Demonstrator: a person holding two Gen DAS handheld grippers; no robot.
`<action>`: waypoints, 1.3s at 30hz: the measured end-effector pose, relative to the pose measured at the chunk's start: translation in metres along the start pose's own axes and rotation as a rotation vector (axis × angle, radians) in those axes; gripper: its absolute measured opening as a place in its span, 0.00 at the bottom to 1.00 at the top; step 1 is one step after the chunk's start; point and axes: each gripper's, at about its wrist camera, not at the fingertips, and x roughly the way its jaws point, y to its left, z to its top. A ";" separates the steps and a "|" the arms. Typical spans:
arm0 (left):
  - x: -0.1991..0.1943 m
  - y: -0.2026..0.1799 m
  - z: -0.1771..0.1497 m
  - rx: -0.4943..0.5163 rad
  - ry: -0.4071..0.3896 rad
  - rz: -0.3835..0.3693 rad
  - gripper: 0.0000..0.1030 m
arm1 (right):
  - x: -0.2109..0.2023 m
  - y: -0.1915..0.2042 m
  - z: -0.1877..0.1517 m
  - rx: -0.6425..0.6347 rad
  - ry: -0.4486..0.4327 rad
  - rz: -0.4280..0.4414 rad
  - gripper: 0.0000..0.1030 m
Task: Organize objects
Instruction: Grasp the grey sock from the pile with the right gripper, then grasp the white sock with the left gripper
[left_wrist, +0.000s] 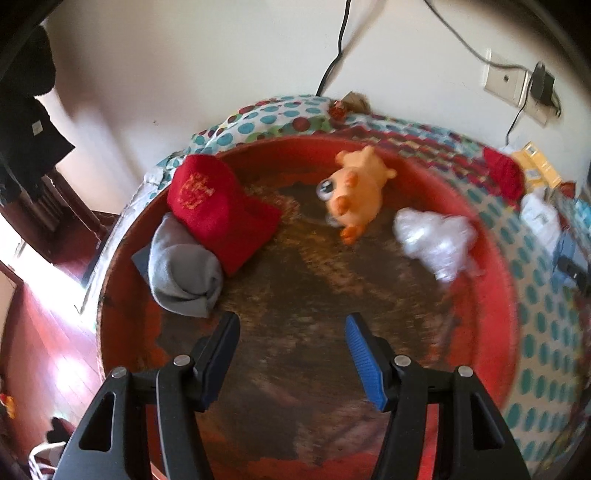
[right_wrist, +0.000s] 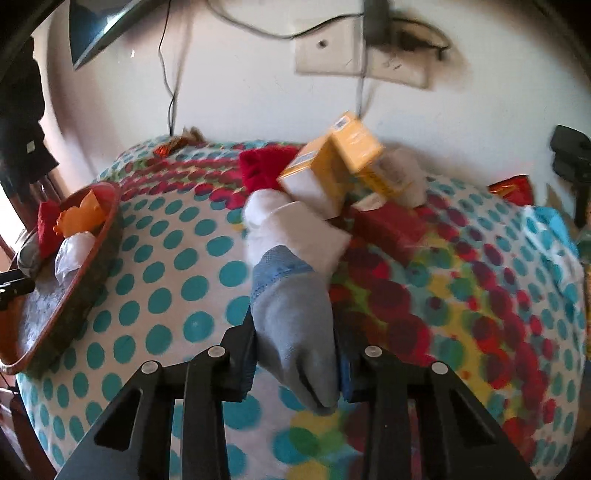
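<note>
Right hand: your right gripper (right_wrist: 295, 354) is clenched on the grey and white sock (right_wrist: 291, 295). The grey toe end sits between the fingers, and the white part sticks out ahead of them.

Left hand: your left gripper (left_wrist: 291, 354) is released, with nothing between the fingers. It hangs over the bare middle of the round tray (left_wrist: 491, 243).

Where things are: the tray is far off to the left of your right fingers, on the dotted cloth (right_wrist: 177, 266). In it lie a red sock (left_wrist: 218, 210), a rolled grey sock (left_wrist: 184, 277), an orange toy (left_wrist: 354, 192) and a clear plastic wad (left_wrist: 436, 243).

Still out: just ahead of your right fingers are a yellow box (right_wrist: 343, 162), a red box (right_wrist: 388, 225) and another red sock (right_wrist: 262, 166).

Step in hand: I think you are taking this sock over to the tray.

How to do it well: keep your squeeze firm, because the sock is soft and could slip. Lift it high enough that the hanging white end clears the yellow box and the tray's rim. Carry it left and let go over the bare spot below your left fingers, near the other socks.

Watch out: move your left fingers aside first, so the two hands do not bump.
</note>
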 end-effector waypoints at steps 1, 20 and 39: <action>-0.005 -0.004 0.001 0.001 -0.004 -0.009 0.59 | -0.006 -0.009 -0.002 0.012 -0.012 -0.010 0.31; -0.006 -0.245 0.071 0.067 0.091 -0.324 0.60 | -0.016 -0.110 -0.023 0.153 0.016 -0.069 0.34; 0.078 -0.301 0.098 -0.095 0.083 -0.299 0.59 | -0.012 -0.121 -0.024 0.216 0.019 0.005 0.37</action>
